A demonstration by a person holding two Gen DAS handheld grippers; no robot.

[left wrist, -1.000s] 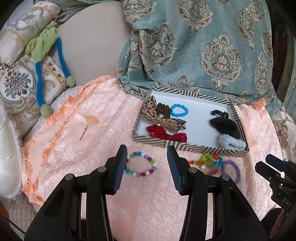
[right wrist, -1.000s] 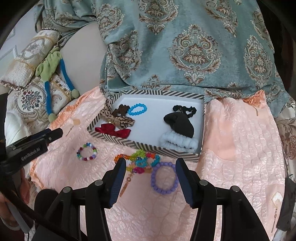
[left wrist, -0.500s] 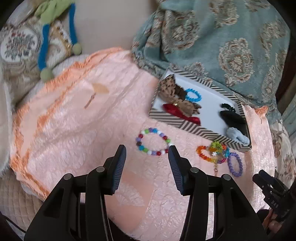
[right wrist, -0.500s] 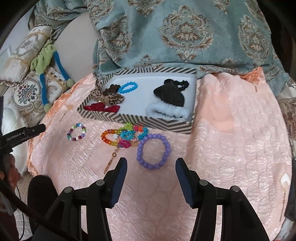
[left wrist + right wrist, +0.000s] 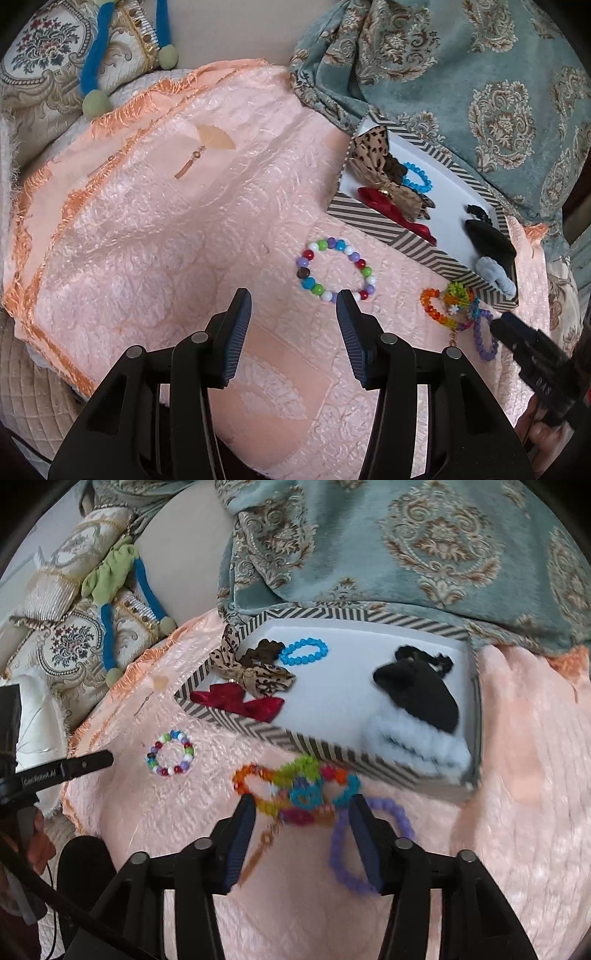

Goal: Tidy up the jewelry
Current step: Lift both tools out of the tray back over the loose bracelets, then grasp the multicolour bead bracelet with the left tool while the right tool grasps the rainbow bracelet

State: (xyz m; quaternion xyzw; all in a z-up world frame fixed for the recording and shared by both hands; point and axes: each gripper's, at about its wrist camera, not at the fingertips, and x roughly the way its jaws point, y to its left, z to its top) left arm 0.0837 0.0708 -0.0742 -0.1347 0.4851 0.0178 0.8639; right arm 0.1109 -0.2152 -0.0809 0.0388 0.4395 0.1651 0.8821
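Peach quilted cloth (image 5: 498, 812) under closing right gripper (image 5: 303, 812), rainbow bead tangle (image 5: 295, 794) between unpressed pads for boxing; left gripper (image 5: 291, 325) spread, empty, beside multicoloured bead bracelet (image 5: 336, 269).

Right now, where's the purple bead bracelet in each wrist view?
Left wrist: purple bead bracelet at far right, lower half, beside the right gripper's fingers.
Right wrist: lower centre-right, partly hidden behind that gripper's own right finger.
Shared landmark: the striped box; in both views the bracelet lies on the peach cloth outside its near wall.
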